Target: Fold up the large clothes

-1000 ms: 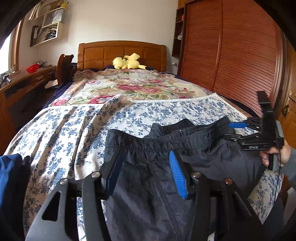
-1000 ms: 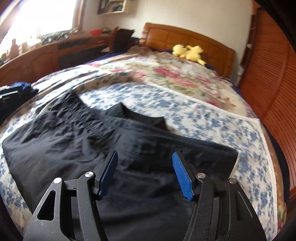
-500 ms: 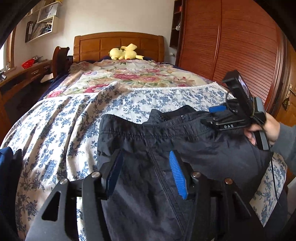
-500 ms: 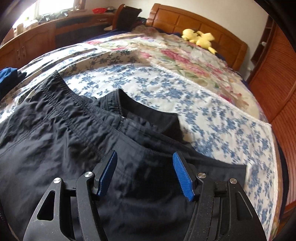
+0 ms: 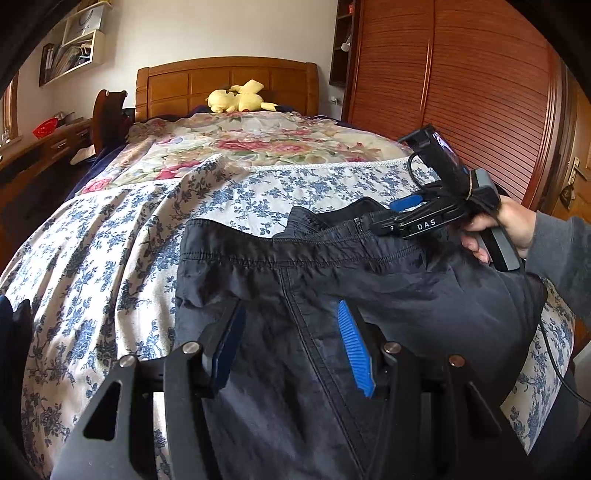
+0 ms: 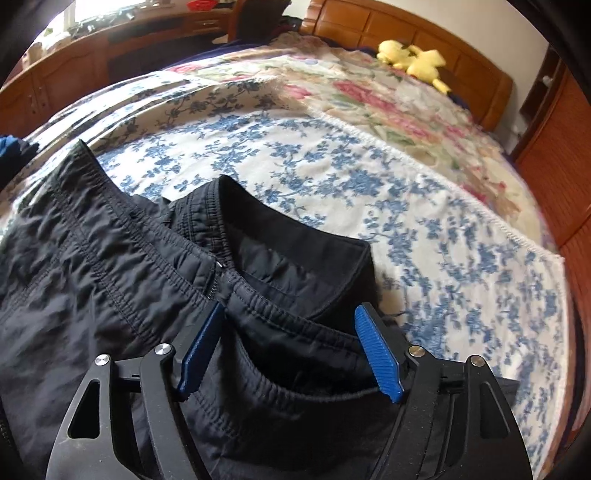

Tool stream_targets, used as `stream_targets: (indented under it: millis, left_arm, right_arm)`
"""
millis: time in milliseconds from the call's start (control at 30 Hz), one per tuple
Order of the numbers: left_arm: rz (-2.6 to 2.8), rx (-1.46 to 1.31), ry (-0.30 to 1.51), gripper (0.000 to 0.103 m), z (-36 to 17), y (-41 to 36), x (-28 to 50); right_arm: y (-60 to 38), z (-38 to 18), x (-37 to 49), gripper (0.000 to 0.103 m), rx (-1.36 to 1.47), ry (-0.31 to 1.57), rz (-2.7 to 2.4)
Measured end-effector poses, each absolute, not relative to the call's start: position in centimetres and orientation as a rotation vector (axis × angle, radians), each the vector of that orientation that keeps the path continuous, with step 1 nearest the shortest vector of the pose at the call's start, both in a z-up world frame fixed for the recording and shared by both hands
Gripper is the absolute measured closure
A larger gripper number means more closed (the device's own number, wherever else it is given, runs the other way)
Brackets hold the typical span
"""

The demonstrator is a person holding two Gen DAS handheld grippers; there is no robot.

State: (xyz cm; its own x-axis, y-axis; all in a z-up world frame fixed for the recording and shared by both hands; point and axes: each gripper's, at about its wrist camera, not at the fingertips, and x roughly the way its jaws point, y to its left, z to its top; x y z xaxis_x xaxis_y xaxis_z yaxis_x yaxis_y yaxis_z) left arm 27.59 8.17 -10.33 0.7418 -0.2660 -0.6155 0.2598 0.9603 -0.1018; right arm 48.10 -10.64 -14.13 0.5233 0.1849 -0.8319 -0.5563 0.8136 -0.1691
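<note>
A wooden headboard (image 5: 225, 86) backs the bed against a white wall (image 5: 221, 29), beside slatted wooden wardrobe doors (image 5: 480, 92).

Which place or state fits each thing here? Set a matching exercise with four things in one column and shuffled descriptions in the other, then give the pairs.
Things:
1. yellow plush toy
2. dark trousers
3. right gripper
4. left gripper

Descriptions:
A. open, over the trouser fabric near a seam
B. by the headboard
C. open, at the elastic waistband
D. spread on the blue-flowered sheet

Pairs: 1-B, 2-D, 3-C, 4-A
</note>
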Motion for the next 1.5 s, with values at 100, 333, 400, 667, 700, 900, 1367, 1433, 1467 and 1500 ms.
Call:
stream_targets:
  millis: [100, 333, 400, 667, 700, 900, 1367, 1433, 1467, 1500]
  left_arm:
    - [-0.292, -0.008, 0.671, 0.052, -10.2, 8.0, 27.6]
    - [-0.294, -0.013, 0.675, 0.052, -10.2, 7.9, 27.7]
    - [-0.293, -0.014, 0.679, 0.052, -10.3, 7.9, 27.8]
    - [-0.291, -0.018, 0.679, 0.052, -10.3, 7.9, 27.9]
    - [-0.291, -0.021, 0.679, 0.052, -10.4, 8.0, 27.9]
    - [-0.296, -0.024, 0.680, 0.052, -10.5, 7.8, 28.0]
    - [-0.349, -0.018, 0.675, 0.052, -10.2, 5.2, 27.9]
    - [-0.364, -0.016, 0.679, 0.052, -10.2, 4.6, 27.9]
    - [-0.372, -0.009, 0.680, 0.052, -10.3, 4.1, 27.9]
    - [-0.376, -0.004, 0.680, 0.052, -10.3, 3.7, 27.9]
  right_arm:
    - [-10.4, -14.4, 48.1, 0.028, -0.408, 0.968, 0.564]
    - [-9.6, -15.7, 46.8, 0.036, -0.482, 1.004, 0.582]
    - [-9.5, -15.8, 46.2, 0.060, -0.523, 0.994, 0.564]
    - [-9.3, -13.3, 44.7, 0.096, -0.638, 0.831, 0.528]
    - [-9.0, -12.5, 44.6, 0.096, -0.642, 0.783, 0.500]
    - [-7.2, -10.2, 47.1, 0.097, -0.636, 0.674, 0.376]
    - [-11.0, -9.3, 48.9, 0.043, -0.489, 0.774, 0.341]
    - [-12.9, -8.4, 48.4, 0.043, -0.483, 0.775, 0.320]
    - [-14.3, -8.0, 48.1, 0.043, -0.479, 0.777, 0.300]
    - [-15.9, -7.7, 47.9, 0.043, -0.471, 0.781, 0.280]
